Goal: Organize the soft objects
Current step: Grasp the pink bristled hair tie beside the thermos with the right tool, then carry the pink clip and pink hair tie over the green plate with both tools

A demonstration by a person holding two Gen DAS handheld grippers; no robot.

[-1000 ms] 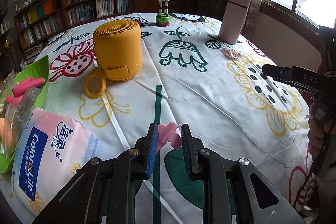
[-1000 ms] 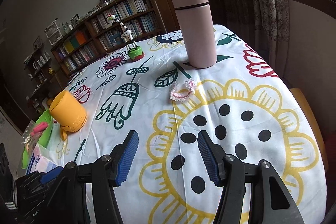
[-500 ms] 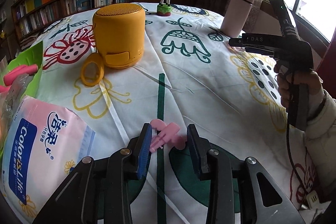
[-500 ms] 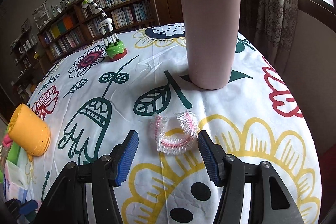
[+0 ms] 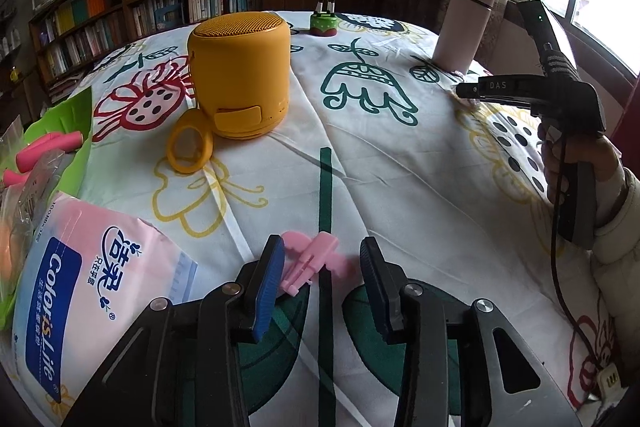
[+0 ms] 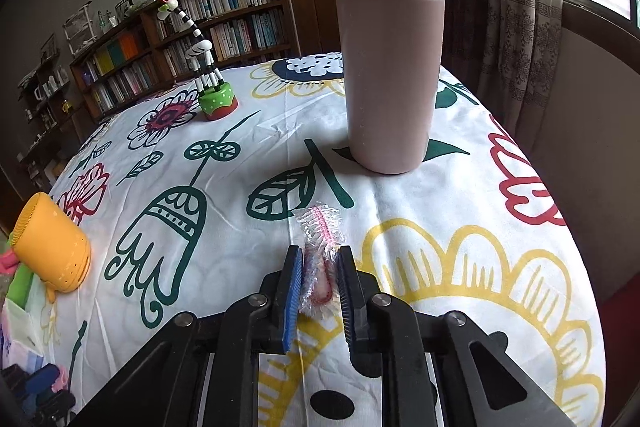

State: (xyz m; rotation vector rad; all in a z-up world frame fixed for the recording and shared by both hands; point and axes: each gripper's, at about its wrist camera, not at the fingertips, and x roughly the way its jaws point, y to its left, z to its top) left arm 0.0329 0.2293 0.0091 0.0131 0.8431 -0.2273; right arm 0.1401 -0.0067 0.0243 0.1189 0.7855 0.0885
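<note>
A flat pink foam piece (image 5: pixel 310 261) lies on the flowered tablecloth (image 5: pixel 400 187), between the blue pads of my left gripper (image 5: pixel 322 259). That gripper is open and its pads stand apart from the piece. In the right wrist view my right gripper (image 6: pixel 320 259) is shut on a pink frilly hair tie (image 6: pixel 320 223), whose far end sticks out past the fingertips onto the cloth. The left wrist view shows the right gripper (image 5: pixel 464 91) from the side at the table's right, held by a hand (image 5: pixel 576 155).
A yellow speaker (image 5: pixel 240 75) with a yellow loop (image 5: pixel 190 143) stands mid-table. A tissue pack (image 5: pixel 80 291) and a green tray (image 5: pixel 68 115) holding pink rolls sit at the left. A pink tumbler (image 6: pixel 390 55) stands just beyond the hair tie. A giraffe toy (image 6: pixel 204 67) is farther back.
My left gripper has opened and the pink foam piece now lies free on the cloth. My right gripper has moved forward to the hair tie and shut on it.
</note>
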